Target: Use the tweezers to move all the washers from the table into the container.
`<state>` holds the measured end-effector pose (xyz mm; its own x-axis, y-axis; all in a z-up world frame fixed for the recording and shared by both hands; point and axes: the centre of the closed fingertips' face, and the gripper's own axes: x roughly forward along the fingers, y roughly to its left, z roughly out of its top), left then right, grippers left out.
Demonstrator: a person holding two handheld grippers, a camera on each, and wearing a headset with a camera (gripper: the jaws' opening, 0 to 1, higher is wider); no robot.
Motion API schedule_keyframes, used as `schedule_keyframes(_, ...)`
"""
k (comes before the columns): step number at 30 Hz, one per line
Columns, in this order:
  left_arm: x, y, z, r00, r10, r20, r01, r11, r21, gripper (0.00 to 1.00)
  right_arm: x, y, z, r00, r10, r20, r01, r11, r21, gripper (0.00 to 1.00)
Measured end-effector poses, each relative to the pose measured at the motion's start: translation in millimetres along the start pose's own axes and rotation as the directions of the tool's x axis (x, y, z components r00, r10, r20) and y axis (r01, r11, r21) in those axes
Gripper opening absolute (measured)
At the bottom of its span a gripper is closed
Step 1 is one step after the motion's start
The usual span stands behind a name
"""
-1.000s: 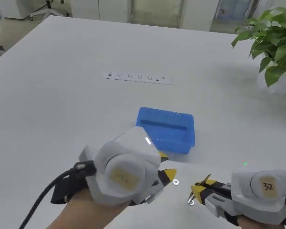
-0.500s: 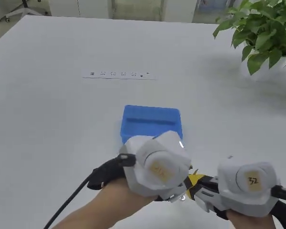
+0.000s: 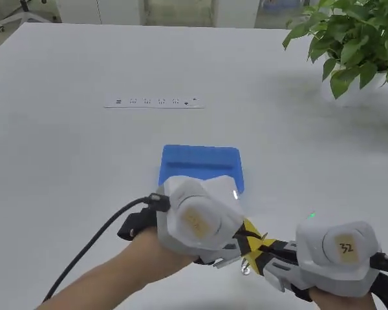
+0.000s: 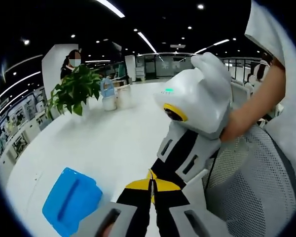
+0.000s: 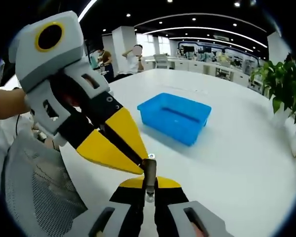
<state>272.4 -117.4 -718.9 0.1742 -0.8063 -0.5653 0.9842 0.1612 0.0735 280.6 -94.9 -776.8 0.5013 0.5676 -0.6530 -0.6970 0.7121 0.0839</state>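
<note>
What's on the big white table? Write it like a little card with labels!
table: white, wide
blue container: mid-table, just beyond the grippers
left hand-held gripper: jaws shut, tips meeting the right one's
right hand-held gripper: shut on a slim dark tool
washer: small ring on the table, below the tips
plant: far right
power strip: beyond the container

Ceiling lights overhead give bright, even light. The white counter glows, with only a faint, soft shadow beneath the left claw and right claw. Beyond them everything looks sharp. Both gripper views bow at their edges, and the tweezers in the right claw look soft.
</note>
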Motion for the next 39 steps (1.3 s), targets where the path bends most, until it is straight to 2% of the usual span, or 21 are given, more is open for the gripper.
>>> schedule_keyframes(2, 1.5, 2.4, 0.1, 0.9992, 0.029, -0.027, -0.029, 1.0, -0.004, 0.0, 1.5, -0.6, 1.0, 0.9999, -0.01, -0.004, 0.01, 1.0, -0.001, 0.02)
schedule_keyframes(3, 1.8, 4.1, 1.3, 0.998, 0.057, -0.028, -0.058, 0.998, -0.031, 0.0, 1.5, -1.3, 0.9, 0.9999, -0.012, -0.004, 0.012, 1.0, 0.002, 0.02)
schedule_keyframes(6, 2.9, 3.7, 1.7, 0.9962, 0.08, -0.034, -0.082, 0.995, -0.064, 0.0, 0.6, -2.9, 0.3, 0.9999, -0.014, 0.009, 0.014, 1.0, 0.025, 0.02)
schedule_keyframes(10, 5.0, 6.6, 7.0, 0.9912, 0.132, -0.007, -0.132, 0.982, -0.138, 0.0, 0.4, -2.3, 0.3, 0.9999, -0.013, 0.01, 0.013, 1.0, 0.024, 0.02)
schedule_keyframes(11, 6.2, 7.7, 8.7, 0.9873, 0.159, -0.005, -0.157, 0.975, -0.16, 0.0, 0.9, -0.4, 0.9, 0.9999, -0.013, 0.01, 0.013, 1.0, 0.021, 0.02)
schedule_keyframes(14, 7.4, 4.2, 8.1, 0.986, 0.167, -0.01, -0.167, 0.98, -0.11, 0.0, 0.3, -1.0, 0.5, 0.9996, -0.027, 0.004, 0.027, 1.0, -0.005, 0.03)
schedule_keyframes(16, 6.3, 3.7, 7.6, 0.9868, 0.161, -0.01, -0.161, 0.981, -0.103, 0.0, -0.1, -0.8, 0.3, 0.9998, -0.02, 0.004, 0.02, 1.0, 0.007, 0.03)
schedule_keyframes(18, 4.5, 2.5, 6.6, 0.991, 0.134, 0.0, -0.133, 0.986, -0.099, 0.0, 0.2, -0.1, -0.1, 0.9999, -0.012, 0.001, 0.012, 1.0, -0.011, 0.03)
schedule_keyframes(20, 3.3, -1.4, 6.7, 0.9972, 0.074, 0.013, -0.072, 0.992, -0.102, 0.0, 0.4, 2.1, -0.8, 1.0, 0.004, -0.005, -0.005, 0.999, -0.035, 0.04)
schedule_keyframes(21, 3.4, -4.4, 7.0, 0.9989, 0.041, 0.025, -0.039, 0.996, -0.081, 0.0, 0.4, 2.3, -1.5, 0.9999, 0.009, -0.01, -0.009, 0.999, -0.032, 0.05)
schedule_keyframes(22, 3.5, -5.9, 8.0, 0.9989, 0.01, 0.045, -0.01, 1.0, -0.01, 0.0, 0.8, 2.7, -2.3, 0.9997, 0.019, -0.015, -0.02, 0.999, -0.031, 0.05)
schedule_keyframes(23, 2.4, -7.0, 7.0, 0.9991, -0.006, 0.041, 0.007, 1.0, -0.029, 0.0, 0.8, 3.1, -2.8, 0.9995, 0.027, -0.017, -0.027, 0.999, -0.033, 0.06)
schedule_keyframes(24, 1.2, -10.1, 6.4, 0.998, -0.049, 0.04, 0.05, 0.999, -0.022, 0.0, 0.6, 5.3, -3.9, 0.9985, 0.047, -0.027, -0.049, 0.998, -0.051, 0.06)
schedule_keyframes(28, -0.4, -6.2, 4.5, 0.9944, -0.105, 0.001, 0.105, 0.993, 0.044, 0.0, 1.6, 5.7, -3.8, 0.9981, 0.051, -0.033, -0.055, 0.993, -0.106, 0.06)
schedule_keyframes(30, -0.6, -6.4, 4.3, 0.9901, -0.14, -0.012, 0.14, 0.989, 0.056, 0.0, 2.2, 6.2, -3.9, 0.9978, 0.055, -0.037, -0.059, 0.992, -0.109, 0.06)
schedule_keyframes(33, 0.1, -6.9, 4.7, 0.9884, -0.151, -0.017, 0.152, 0.986, 0.065, 0.0, 2.1, 7.4, -4.3, 0.9979, 0.05, -0.04, -0.055, 0.989, -0.136, 0.04)
schedule_keyframes(36, 0.7, -7.5, 4.6, 0.9898, -0.141, -0.018, 0.142, 0.988, 0.064, 0.0, 1.8, 6.4, -4.1, 0.9988, 0.04, -0.029, -0.044, 0.99, -0.136, 0.03)
schedule_keyframes(39, 0.1, -5.2, 1.1, 0.9953, -0.091, -0.034, 0.091, 0.996, 0.019, 0.0, 2.5, 6.1, -3.4, 0.9988, 0.034, -0.034, -0.039, 0.989, -0.142, 0.03)
